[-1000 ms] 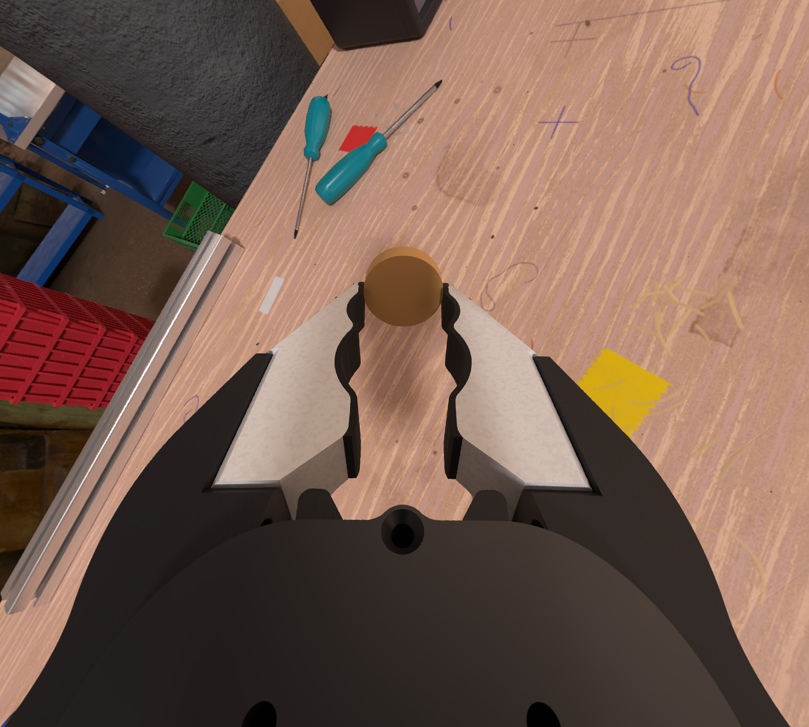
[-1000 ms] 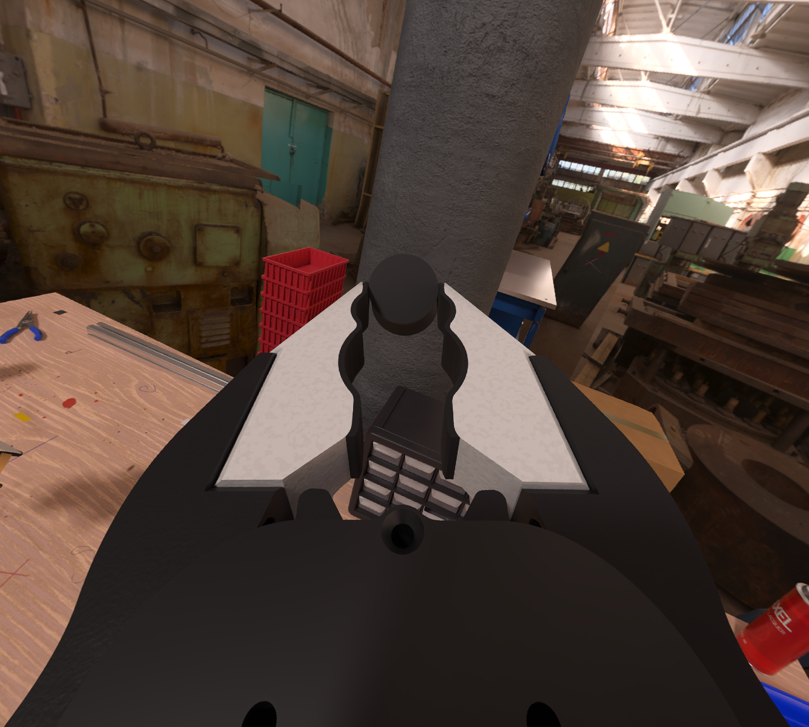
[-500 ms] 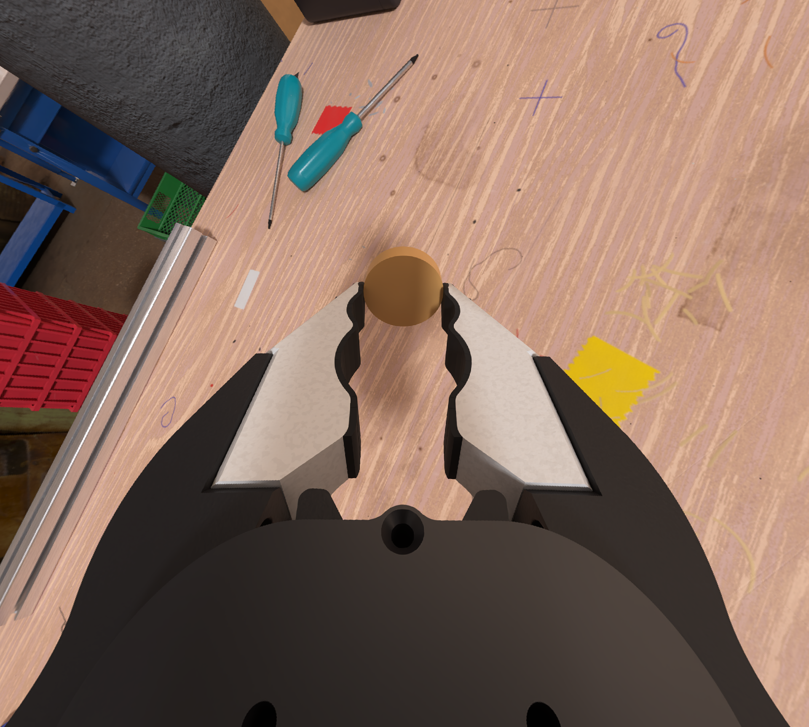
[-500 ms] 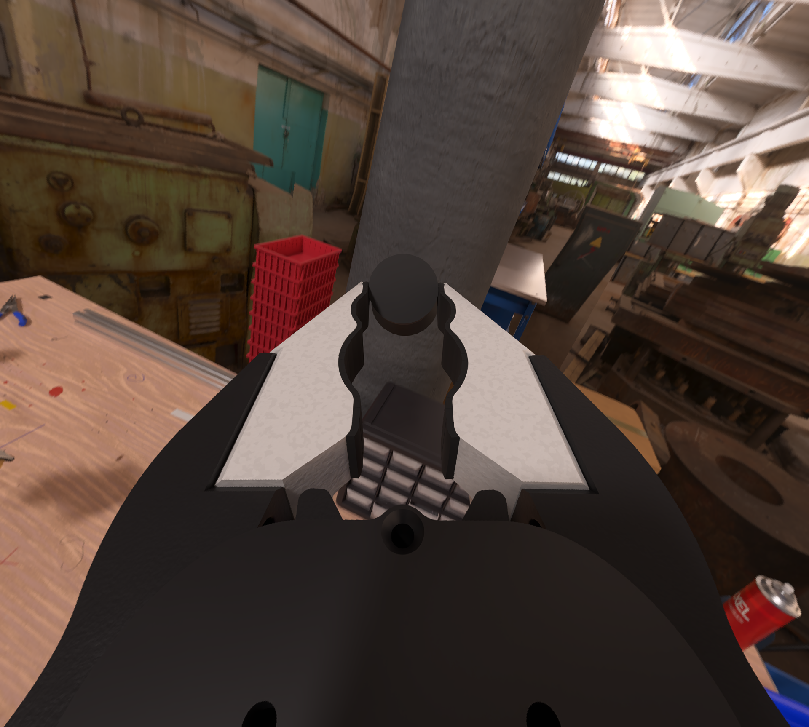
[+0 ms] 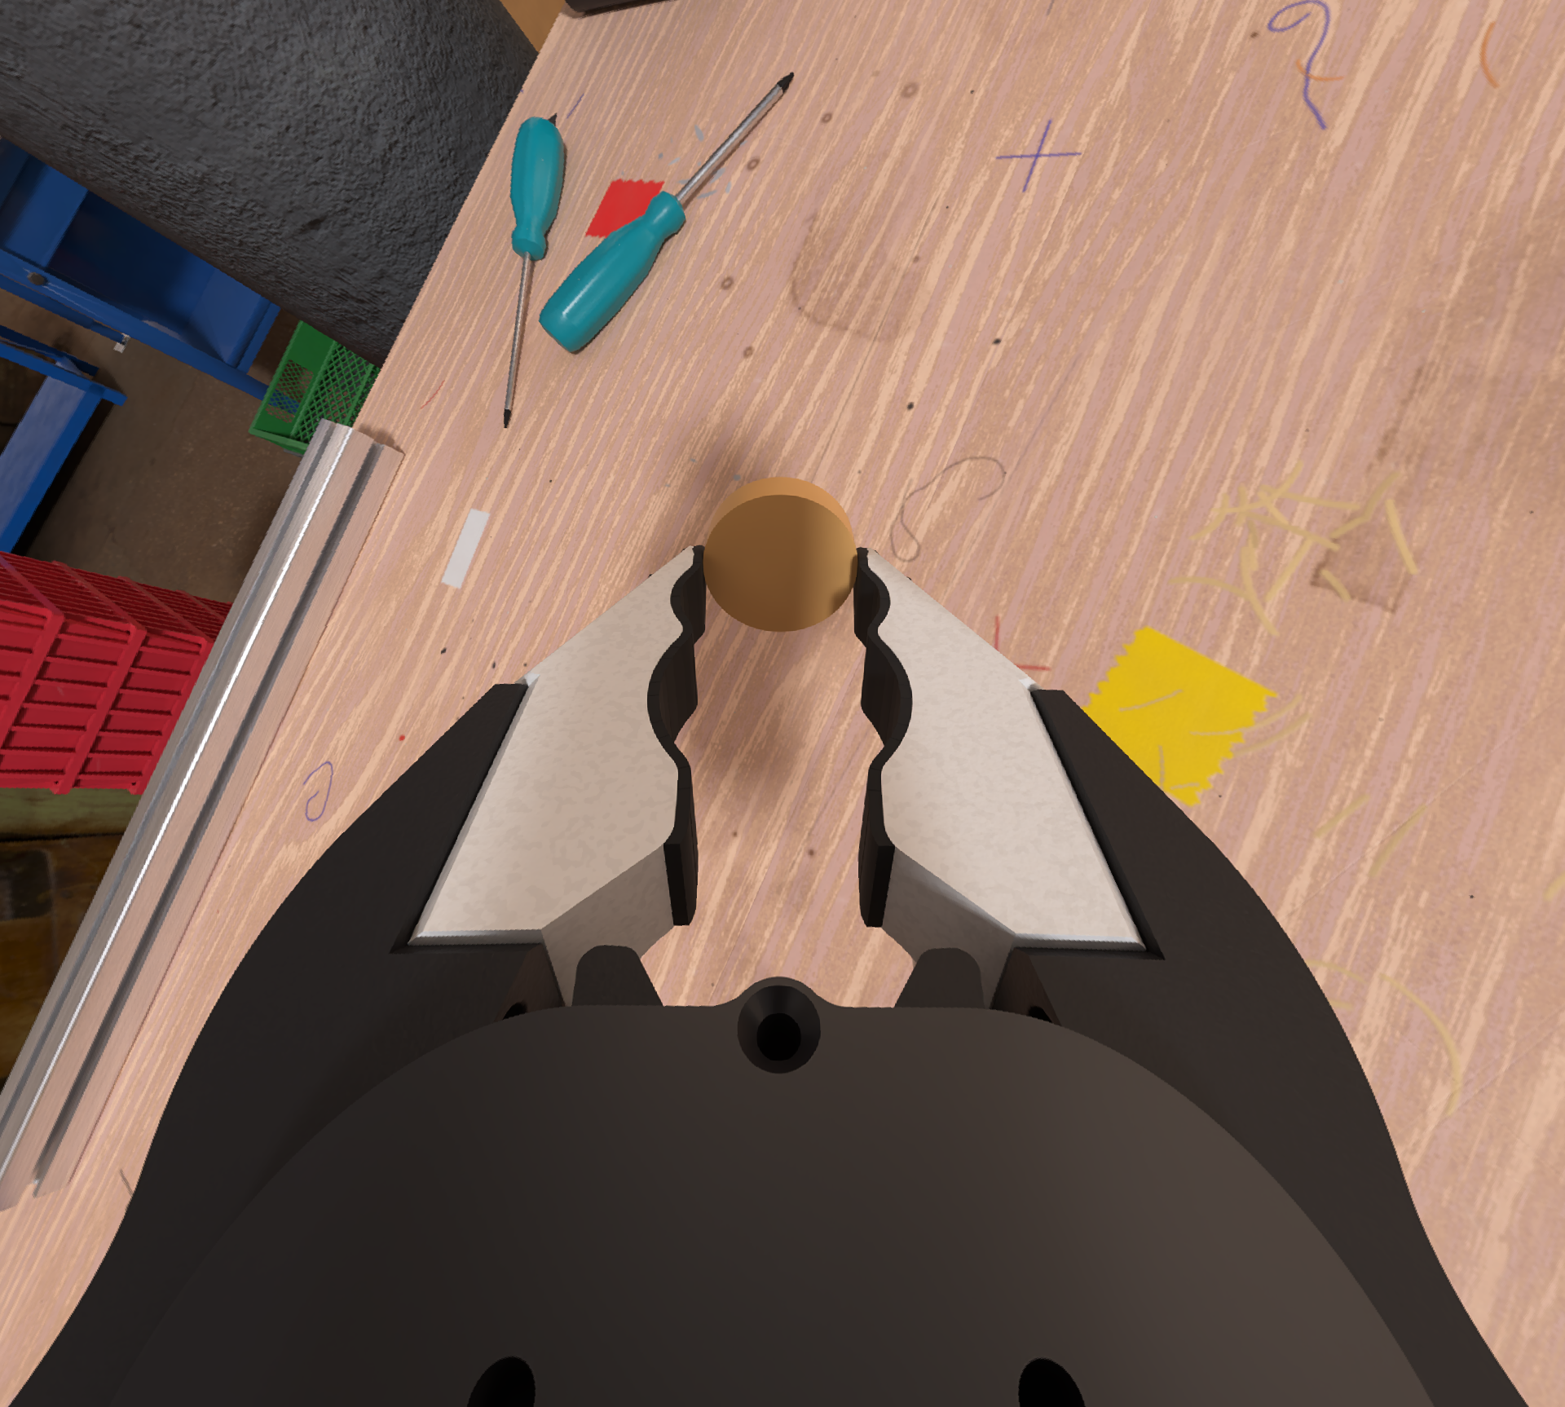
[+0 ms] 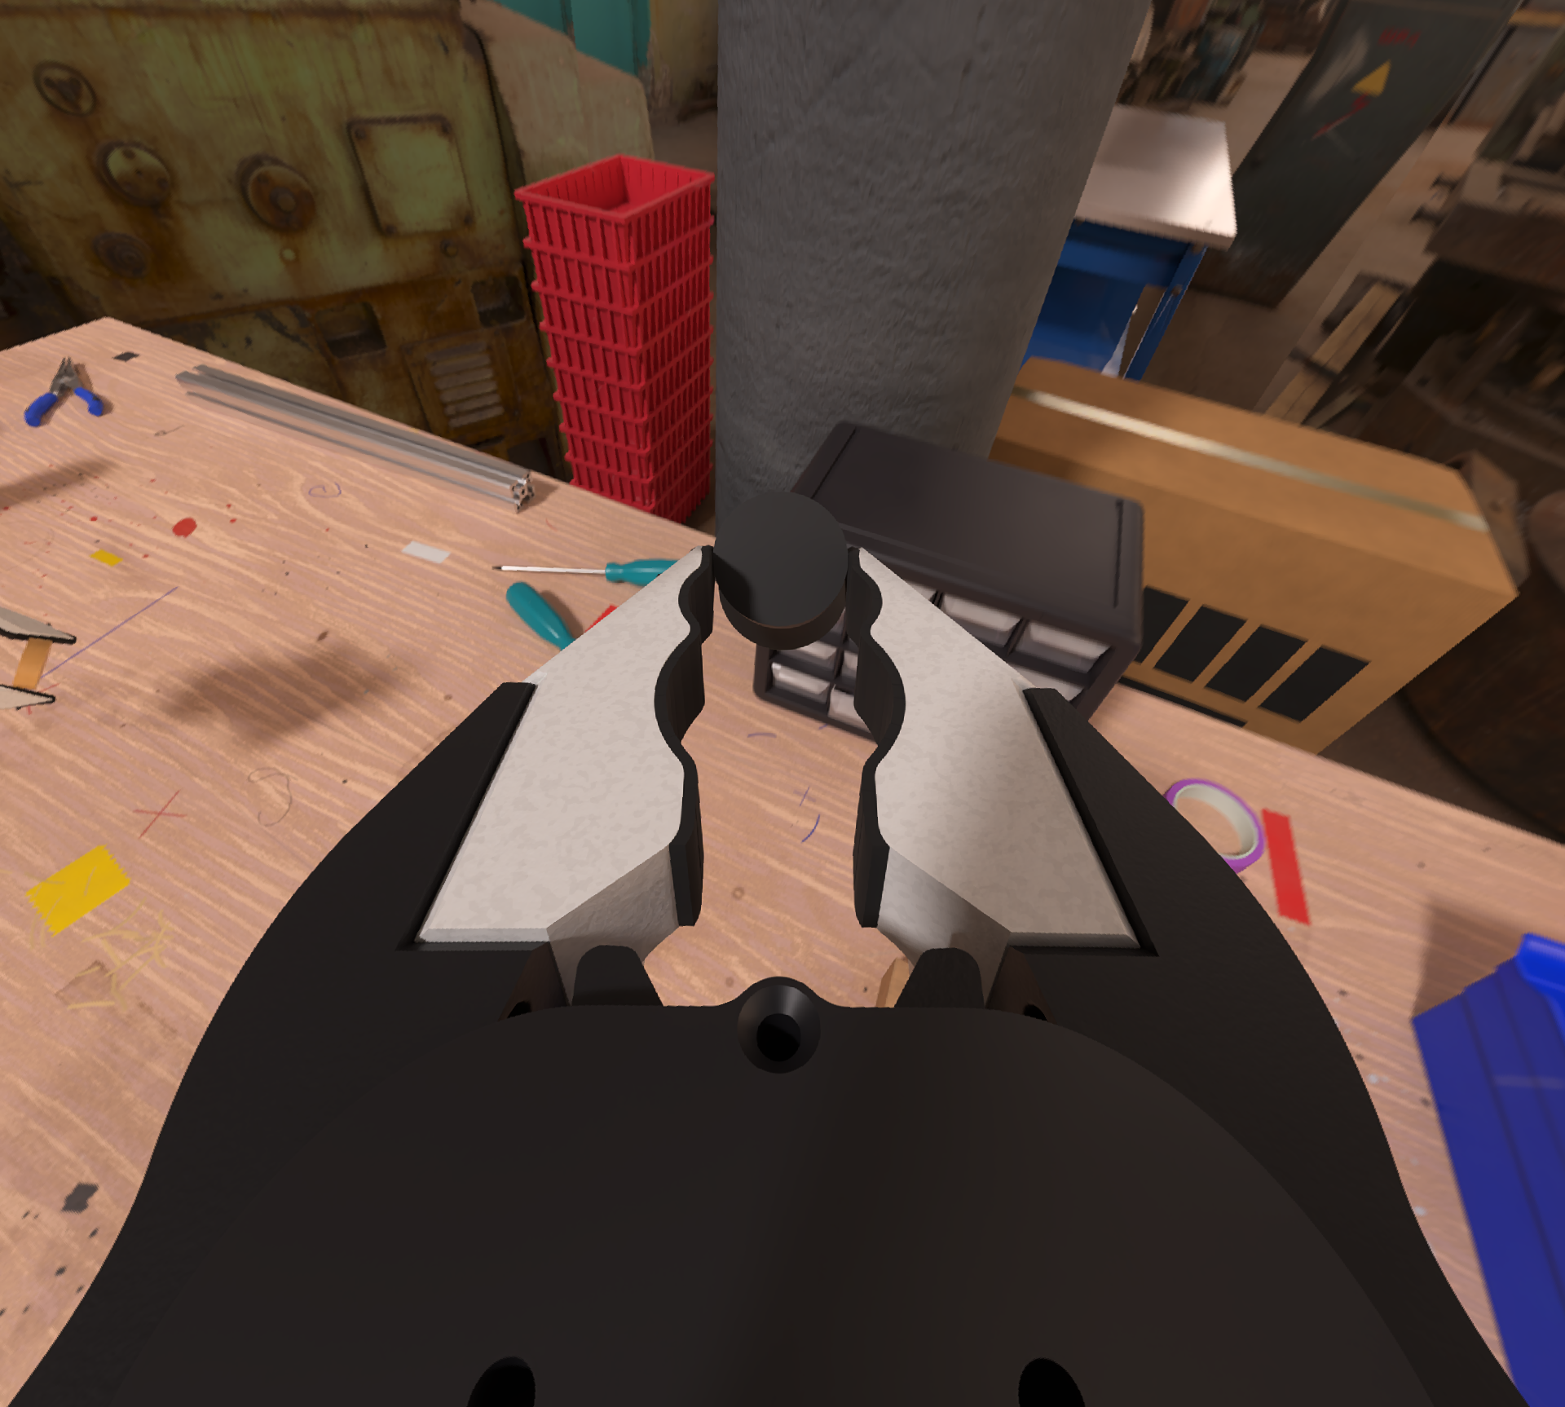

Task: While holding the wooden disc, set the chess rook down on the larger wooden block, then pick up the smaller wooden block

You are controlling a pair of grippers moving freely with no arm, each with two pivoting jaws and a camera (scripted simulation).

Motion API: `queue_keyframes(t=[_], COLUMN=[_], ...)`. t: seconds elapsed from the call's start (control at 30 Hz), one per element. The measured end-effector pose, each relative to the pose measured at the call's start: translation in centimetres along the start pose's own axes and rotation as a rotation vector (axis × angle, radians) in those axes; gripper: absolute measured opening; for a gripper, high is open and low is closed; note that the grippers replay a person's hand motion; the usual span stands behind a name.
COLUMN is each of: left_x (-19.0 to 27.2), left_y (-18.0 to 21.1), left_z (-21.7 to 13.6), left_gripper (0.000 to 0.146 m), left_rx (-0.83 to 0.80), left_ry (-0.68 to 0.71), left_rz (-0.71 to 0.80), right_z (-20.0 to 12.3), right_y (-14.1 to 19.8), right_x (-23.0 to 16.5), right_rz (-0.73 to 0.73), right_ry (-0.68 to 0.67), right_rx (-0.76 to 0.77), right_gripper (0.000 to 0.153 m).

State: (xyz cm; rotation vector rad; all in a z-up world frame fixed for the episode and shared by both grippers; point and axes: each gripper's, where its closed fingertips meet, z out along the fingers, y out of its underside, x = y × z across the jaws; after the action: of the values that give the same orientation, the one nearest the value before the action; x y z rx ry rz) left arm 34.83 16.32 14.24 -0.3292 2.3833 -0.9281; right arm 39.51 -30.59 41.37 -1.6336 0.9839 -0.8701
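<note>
My left gripper (image 5: 779,560) is shut on the round wooden disc (image 5: 775,579) and holds it at its fingertips above the wooden table (image 5: 1101,392). My right gripper (image 6: 779,570) is shut on the black chess rook (image 6: 779,587), seen end-on at the fingertips, above the table. In the right wrist view the left gripper shows at the far left edge (image 6: 30,659). A sliver of light wood (image 6: 893,981) shows low between my right fingers; I cannot tell which block it is. No whole wooden block is in view.
Two teal screwdrivers (image 5: 614,269) (image 5: 535,189) and an aluminium rail (image 5: 212,689) lie near the table's far edge. A black drawer cabinet (image 6: 982,545), a purple tape roll (image 6: 1219,824), a blue bin (image 6: 1507,1129) and blue pliers (image 6: 63,397) are on the table. A grey pillar (image 6: 915,138) stands behind.
My right gripper has tilted down from facing the hall to facing the table, still holding the rook. My left gripper has drifted slightly over the table with the disc.
</note>
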Motion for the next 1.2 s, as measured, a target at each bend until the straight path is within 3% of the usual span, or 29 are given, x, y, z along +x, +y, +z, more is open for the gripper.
queue_keyframes(t=[0.33, 0.7, 0.97, 1.2], left_x=[0.5, 0.6, 0.8, 0.9], left_y=[0.3, 0.6, 0.8, 1.1], left_z=[0.4, 0.5, 0.8, 1.0], left_gripper=[0.035, 0.035, 0.035, 0.035], left_rx=[-0.016, -0.027, -0.039, -0.048], left_ry=[0.014, 0.019, 0.024, 0.027], left_rz=[0.011, 0.015, 0.019, 0.018], right_z=[2.9, 2.8, 3.6, 5.5], right_y=[7.2, 14.4, 19.4, 23.8], right_x=[1.5, 5.3, 7.9, 8.8], right_rz=[0.143, 0.246, 0.237, 0.143], right_ry=[-0.04, 0.038, 0.117, 0.146], right_rx=[-0.088, -0.188, -0.306, -0.45], right_gripper=[0.031, 0.031, 0.031, 0.031])
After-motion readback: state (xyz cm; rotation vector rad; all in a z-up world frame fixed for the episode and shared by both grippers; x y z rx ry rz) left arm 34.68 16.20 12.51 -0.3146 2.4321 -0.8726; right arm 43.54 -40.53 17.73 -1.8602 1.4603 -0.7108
